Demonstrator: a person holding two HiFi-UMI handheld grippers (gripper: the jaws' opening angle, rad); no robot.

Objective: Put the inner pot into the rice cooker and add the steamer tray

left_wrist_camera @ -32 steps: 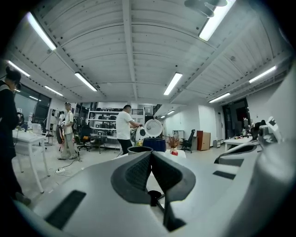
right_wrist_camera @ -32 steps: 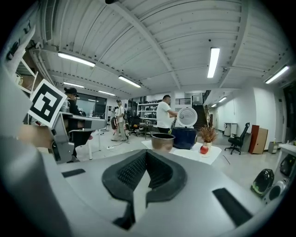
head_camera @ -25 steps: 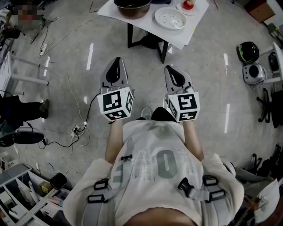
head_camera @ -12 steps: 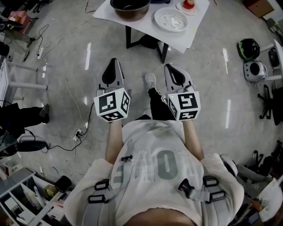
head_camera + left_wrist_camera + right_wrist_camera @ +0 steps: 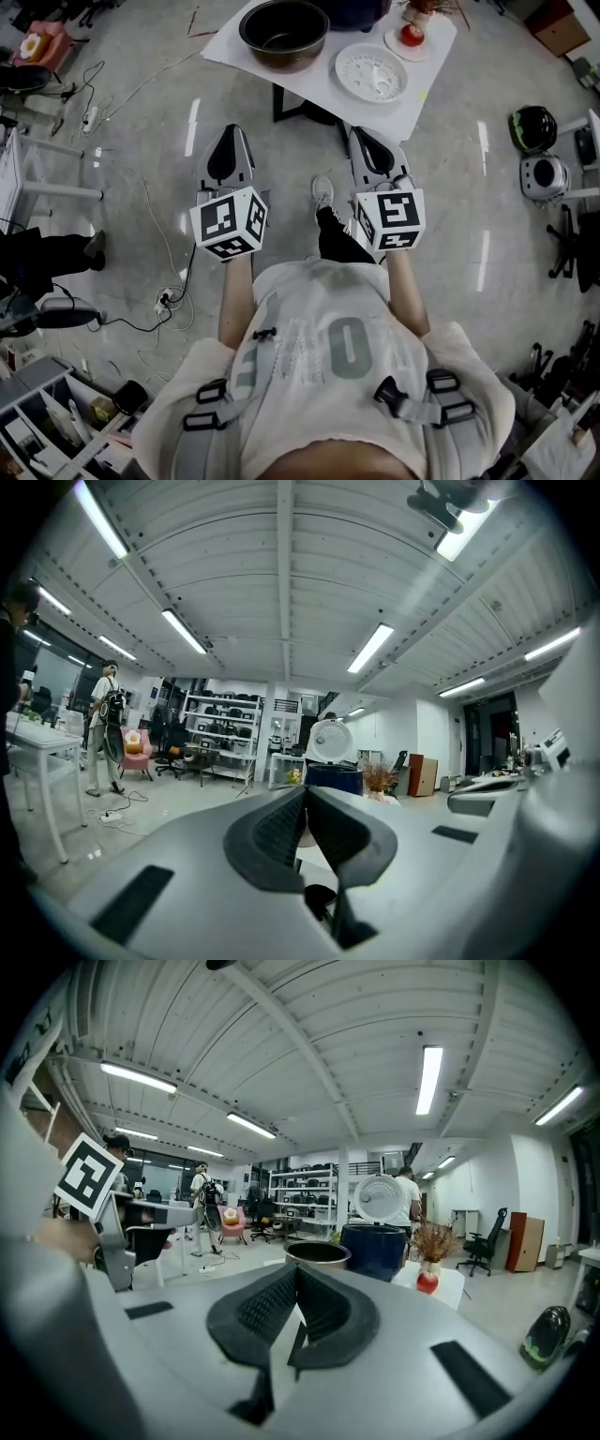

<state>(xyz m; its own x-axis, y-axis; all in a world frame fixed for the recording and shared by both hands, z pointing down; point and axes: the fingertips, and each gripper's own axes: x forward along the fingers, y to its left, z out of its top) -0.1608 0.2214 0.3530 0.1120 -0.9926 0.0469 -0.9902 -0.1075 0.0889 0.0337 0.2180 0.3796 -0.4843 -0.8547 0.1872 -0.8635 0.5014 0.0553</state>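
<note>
Inner pot is sitting untouched on the surface; closed, empty left tongs and right tongs are needing to reach it.

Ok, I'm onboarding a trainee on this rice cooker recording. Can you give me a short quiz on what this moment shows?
1. True or false: the inner pot already sits inside the rice cooker.
2. Where does the steamer tray lie? A) on the table, beside the inner pot; B) on the floor; C) inside the rice cooker.
3. Fill in the missing word: the jaws of the left gripper and the right gripper are both ___, with nothing between them.

Key: 1 false; 2 A; 3 shut.
</note>
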